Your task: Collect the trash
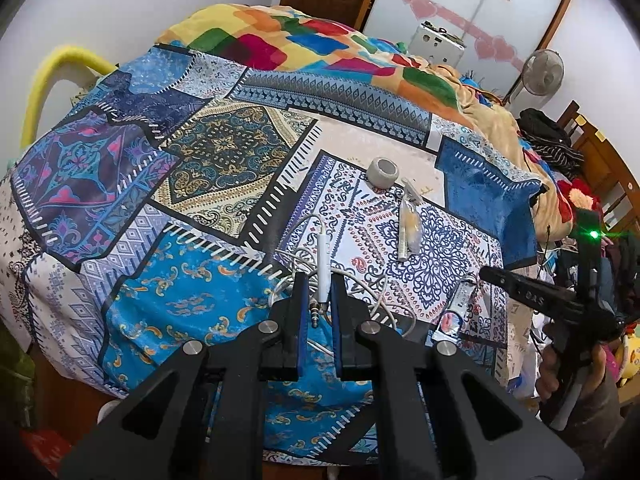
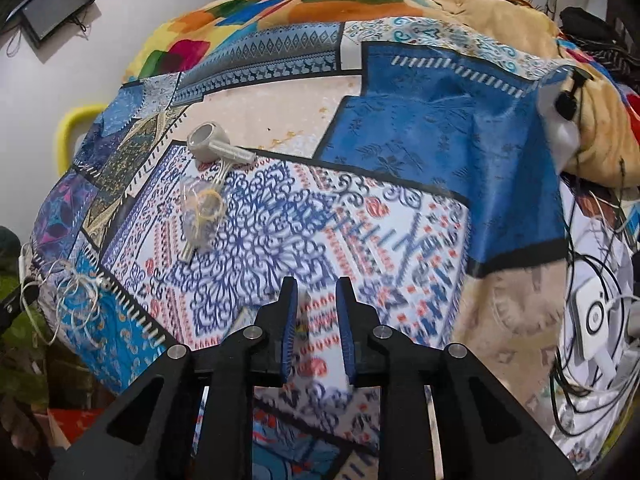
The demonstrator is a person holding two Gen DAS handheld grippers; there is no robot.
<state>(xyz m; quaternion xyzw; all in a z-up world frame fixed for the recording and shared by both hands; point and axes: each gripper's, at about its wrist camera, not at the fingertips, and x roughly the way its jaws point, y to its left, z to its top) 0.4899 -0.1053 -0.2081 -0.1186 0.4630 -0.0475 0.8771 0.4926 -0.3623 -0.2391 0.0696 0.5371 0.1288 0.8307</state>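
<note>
On the patterned bedspread [image 1: 120, 184] lie a grey tape roll [image 1: 383, 171], a clear plastic wrapper with a white stick [image 1: 409, 220], a small wrapper [image 1: 460, 304] and tangled white earphone cable [image 1: 324, 252]. My left gripper [image 1: 319, 282] is open, its fingers either side of the earphone remote and jack. My right gripper [image 2: 317, 286] is open and empty over the bedspread; it also shows at the right of the left wrist view [image 1: 520, 288]. The right wrist view shows the tape roll [image 2: 208, 140], the wrapper [image 2: 200, 208] and the cable [image 2: 76, 304].
A colourful blanket [image 1: 304, 44] is heaped at the bed's far side. A yellow rail [image 1: 52, 80] is at the left. A fan [image 1: 542, 72], clothes and a wooden chair stand at the right. Chargers and black cables [image 2: 592, 320] lie at the bed's right edge.
</note>
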